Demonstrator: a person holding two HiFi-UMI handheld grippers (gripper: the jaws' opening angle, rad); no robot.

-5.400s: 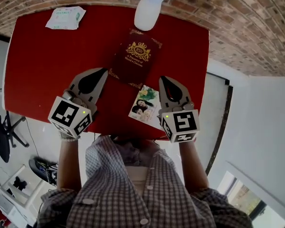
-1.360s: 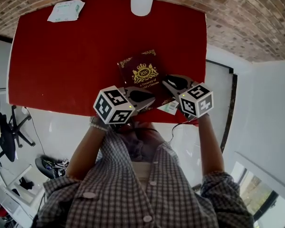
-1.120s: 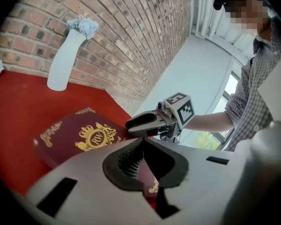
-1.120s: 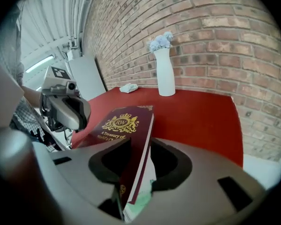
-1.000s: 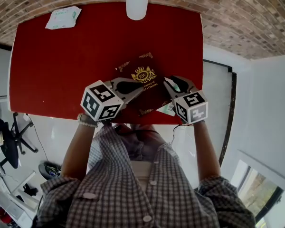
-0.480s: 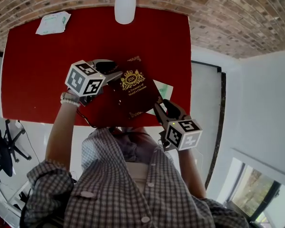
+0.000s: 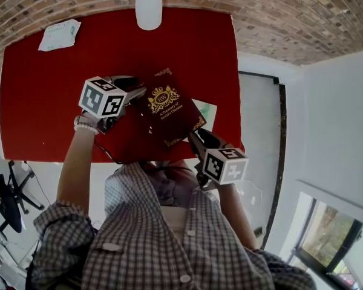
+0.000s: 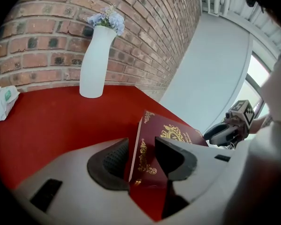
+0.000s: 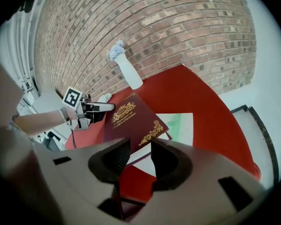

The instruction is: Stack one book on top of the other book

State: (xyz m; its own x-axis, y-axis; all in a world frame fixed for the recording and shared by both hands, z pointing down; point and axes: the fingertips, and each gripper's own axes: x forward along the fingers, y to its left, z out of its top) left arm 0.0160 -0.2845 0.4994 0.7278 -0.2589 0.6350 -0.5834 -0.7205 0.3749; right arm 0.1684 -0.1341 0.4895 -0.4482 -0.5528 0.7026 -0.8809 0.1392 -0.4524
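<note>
A thick maroon book (image 7: 168,106) with a gold crest lies slantwise on a thin book (image 7: 208,112), whose pale green cover shows at its right side. My left gripper (image 7: 135,91) is at the maroon book's left corner. In the left gripper view its jaws (image 8: 141,146) stand wide, and the spine corner of the maroon book (image 8: 178,135) is between them; I see no pad pressing. My right gripper (image 7: 193,138) is at the book's near corner, and its jaws are closing. Through its gap (image 9: 140,151) I see the maroon book's (image 9: 126,116) lower edge, with nothing clamped.
A white vase (image 7: 149,8) with flowers stands at the far edge of the red table (image 7: 60,101) against a brick wall. A packet of wipes (image 7: 59,34) lies at the far left. The books lie near the table's right and near edges.
My left gripper slid off the top of the maroon book to its left corner and its jaws opened. My right gripper drew back to the near corner. The book turned a little.
</note>
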